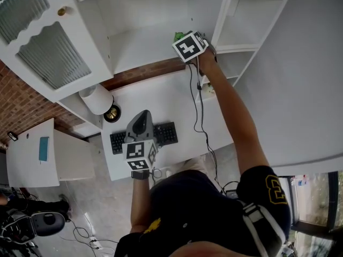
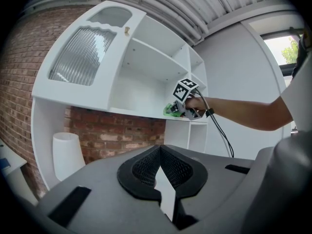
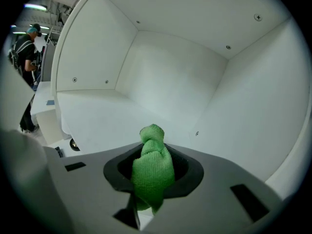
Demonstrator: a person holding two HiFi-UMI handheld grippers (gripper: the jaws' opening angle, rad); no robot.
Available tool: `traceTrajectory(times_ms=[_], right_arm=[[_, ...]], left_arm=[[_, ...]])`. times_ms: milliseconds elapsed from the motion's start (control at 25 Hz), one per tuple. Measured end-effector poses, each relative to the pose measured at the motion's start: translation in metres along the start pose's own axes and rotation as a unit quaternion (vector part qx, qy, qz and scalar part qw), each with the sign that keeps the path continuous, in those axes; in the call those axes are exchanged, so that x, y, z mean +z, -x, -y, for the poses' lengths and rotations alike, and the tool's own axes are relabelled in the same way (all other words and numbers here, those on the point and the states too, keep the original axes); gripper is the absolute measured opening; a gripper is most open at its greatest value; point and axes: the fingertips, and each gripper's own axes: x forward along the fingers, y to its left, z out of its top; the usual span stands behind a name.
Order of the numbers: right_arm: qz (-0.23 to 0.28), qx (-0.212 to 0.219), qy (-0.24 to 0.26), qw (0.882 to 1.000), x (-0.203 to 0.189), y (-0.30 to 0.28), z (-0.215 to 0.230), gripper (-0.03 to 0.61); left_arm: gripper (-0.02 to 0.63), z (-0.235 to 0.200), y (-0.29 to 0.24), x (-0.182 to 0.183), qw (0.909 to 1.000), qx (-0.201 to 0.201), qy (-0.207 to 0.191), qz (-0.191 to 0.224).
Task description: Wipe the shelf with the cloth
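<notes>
The right tongs (image 3: pixel 152 152) are squeezed tight on the green cloth (image 3: pixel 151 174), at the right end of the shelf (image 3: pixel 97 116), with its side wall at 3 o'clock. The left tongs (image 2: pixel 160 155) are closed and empty, low at 7 o'clock over the desk (image 1: pixel 161 100). To wipe well, I think it's best to press the cloth flat and slide toward 9 o'clock, into the corners.
</notes>
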Motion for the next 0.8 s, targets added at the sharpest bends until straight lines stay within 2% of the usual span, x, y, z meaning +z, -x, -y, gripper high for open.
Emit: traceTrajectory(times_ms=[240,400,680,800], right_arm=[[-0.007,-0.007,-0.025,1.0,-0.012,0.004,0.015,0.074],[-0.032,-0.025,-0.042,0.998,-0.027,0.008,0.024,0.074],[-0.013,-0.036,-0.077,0.996,-0.029,0.014,0.031,0.075],[-0.004,-0.037,-0.128,0.991,-0.044,0.02,0.039,0.075]], left_arm=[[0.018,0.002,-0.001,-0.001,1.0,-0.002,-0.003,0.0],[0.018,0.0,-0.003,-0.002,1.0,-0.002,0.0,-0.001],[0.018,0.004,-0.007,-0.003,1.0,-0.009,-0.002,-0.003],[0.018,0.005,-0.007,-0.003,0.9999,-0.01,-0.002,-0.003]])
